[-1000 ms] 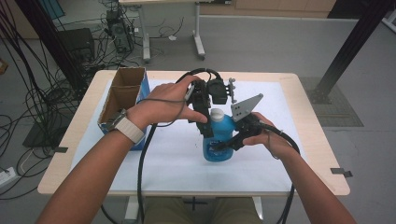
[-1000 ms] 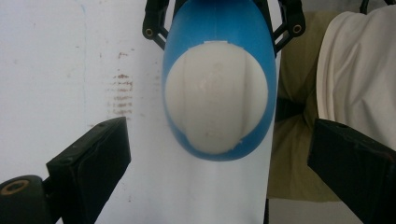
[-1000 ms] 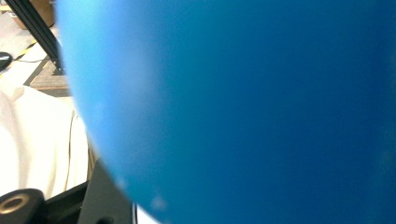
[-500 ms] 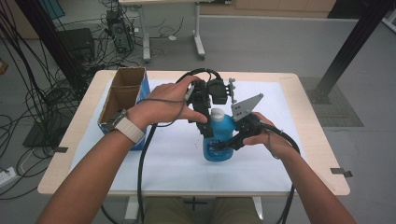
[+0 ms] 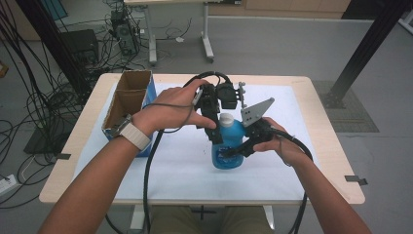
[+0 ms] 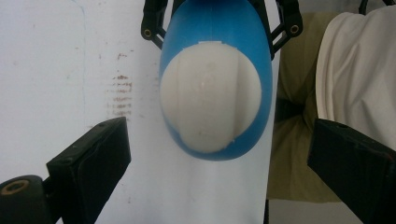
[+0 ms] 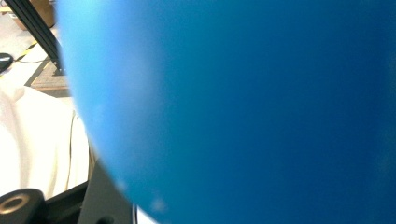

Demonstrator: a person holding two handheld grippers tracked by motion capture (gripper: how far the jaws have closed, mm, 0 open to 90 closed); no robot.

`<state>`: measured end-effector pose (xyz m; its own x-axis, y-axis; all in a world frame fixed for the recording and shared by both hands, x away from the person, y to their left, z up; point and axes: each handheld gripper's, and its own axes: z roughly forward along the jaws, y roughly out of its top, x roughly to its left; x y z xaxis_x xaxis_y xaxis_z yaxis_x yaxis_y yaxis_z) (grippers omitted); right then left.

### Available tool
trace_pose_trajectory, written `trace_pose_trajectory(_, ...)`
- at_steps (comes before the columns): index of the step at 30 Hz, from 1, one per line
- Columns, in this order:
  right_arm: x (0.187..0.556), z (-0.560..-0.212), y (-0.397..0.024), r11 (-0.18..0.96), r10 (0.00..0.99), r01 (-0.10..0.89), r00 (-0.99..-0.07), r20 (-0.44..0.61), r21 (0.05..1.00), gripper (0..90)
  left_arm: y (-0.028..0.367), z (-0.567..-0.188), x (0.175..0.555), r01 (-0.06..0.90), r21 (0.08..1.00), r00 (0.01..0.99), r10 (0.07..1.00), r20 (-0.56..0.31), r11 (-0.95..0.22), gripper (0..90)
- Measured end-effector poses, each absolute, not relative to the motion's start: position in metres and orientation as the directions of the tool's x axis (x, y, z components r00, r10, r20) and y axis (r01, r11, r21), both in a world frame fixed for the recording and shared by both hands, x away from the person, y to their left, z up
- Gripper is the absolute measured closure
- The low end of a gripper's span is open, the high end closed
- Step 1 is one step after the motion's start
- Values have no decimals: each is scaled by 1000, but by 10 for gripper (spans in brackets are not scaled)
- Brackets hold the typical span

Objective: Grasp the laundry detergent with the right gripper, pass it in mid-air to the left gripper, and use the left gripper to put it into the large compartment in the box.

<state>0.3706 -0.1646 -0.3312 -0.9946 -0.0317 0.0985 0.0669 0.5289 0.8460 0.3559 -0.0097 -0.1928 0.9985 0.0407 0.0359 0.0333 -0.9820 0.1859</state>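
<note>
Blue bottle (image 5: pixel 228 146) upright near middle of worktop (image 5: pixel 311 102), right of cardboard box (image 5: pixel 127 100). Right claw (image 5: pixel 228 153) clamped on bottle's lower body. Left claw (image 5: pixel 216 127) spread directly above white cap (image 6: pixel 210 95), not touching. Bottle steadied; cap not yet gripped, likely unscrewing left to do.

No readable text, label, brand, number or sign can be made out on the blue plastic bottle (image 5: pixel 229 146), its white cap (image 6: pixel 210 105) or the open cardboard box (image 5: pixel 127 103).
</note>
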Motion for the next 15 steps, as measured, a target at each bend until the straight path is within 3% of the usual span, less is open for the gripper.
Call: trace_pose_trajectory(15,371,-329,-164,536,-32,70,-994,103,841,439,-13,-195,356,33,185,998,40,37,-982,68)
